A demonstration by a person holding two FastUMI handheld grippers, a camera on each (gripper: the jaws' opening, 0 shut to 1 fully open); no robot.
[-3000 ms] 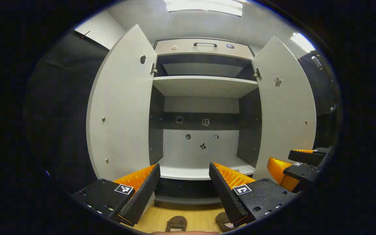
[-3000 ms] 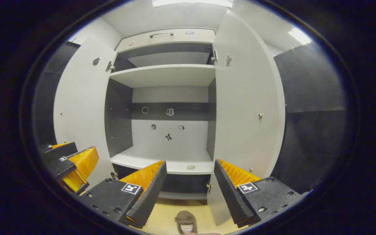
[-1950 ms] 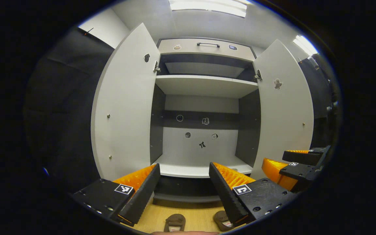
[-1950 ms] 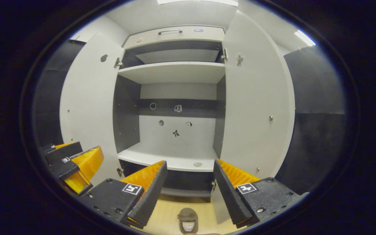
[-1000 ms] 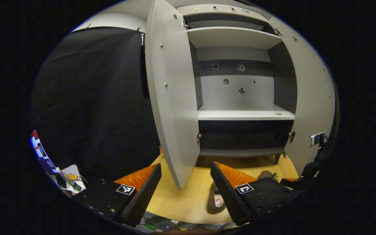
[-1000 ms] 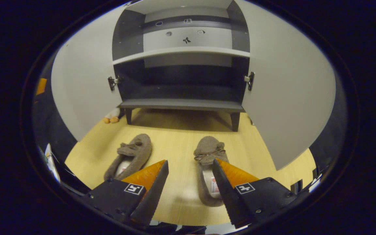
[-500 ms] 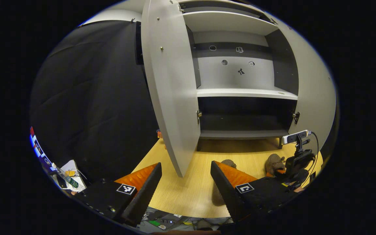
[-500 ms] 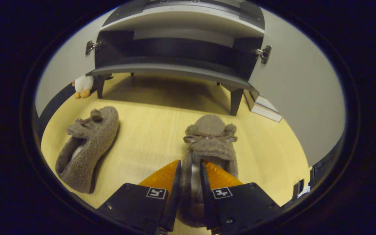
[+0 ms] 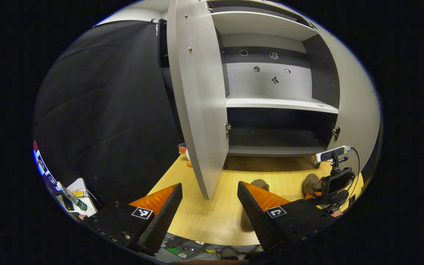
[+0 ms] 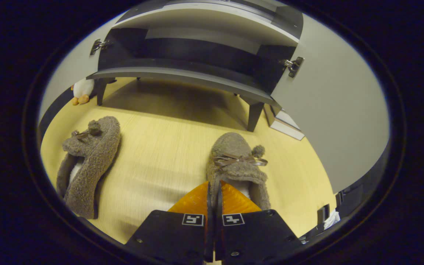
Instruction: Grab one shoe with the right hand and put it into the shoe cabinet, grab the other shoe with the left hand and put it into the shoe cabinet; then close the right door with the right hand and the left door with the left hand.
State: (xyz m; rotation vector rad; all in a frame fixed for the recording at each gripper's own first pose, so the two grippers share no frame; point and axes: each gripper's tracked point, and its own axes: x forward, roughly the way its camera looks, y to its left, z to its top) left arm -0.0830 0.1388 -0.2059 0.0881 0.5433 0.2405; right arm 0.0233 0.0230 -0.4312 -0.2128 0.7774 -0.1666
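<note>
No legible text, labels, brands or numbers anywhere.

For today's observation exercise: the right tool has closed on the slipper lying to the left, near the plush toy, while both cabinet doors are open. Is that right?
Not quite. The right gripper view shows the right tool closed on the right-hand slipper, near the right door. The left slipper by the plush toy lies untouched. Both doors are open.

Left gripper (image 9: pixel 208 206) at the bottom of the frame, jaws wide apart, nothing between them, over a wooden floor (image 9: pixel 212 217). Shoe cabinet (image 9: pixel 276 103) upper centre-right, both doors open; left door (image 9: pixel 199 99) edge-on in the middle, right door (image 9: pixel 359 106) at the right rim. Two brown shoes (image 9: pixel 260 184) (image 9: pixel 310 183) on the floor at lower right. Other gripper's body with a small camera (image 9: pixel 331 154) at right, partly covering the far shoe
</note>
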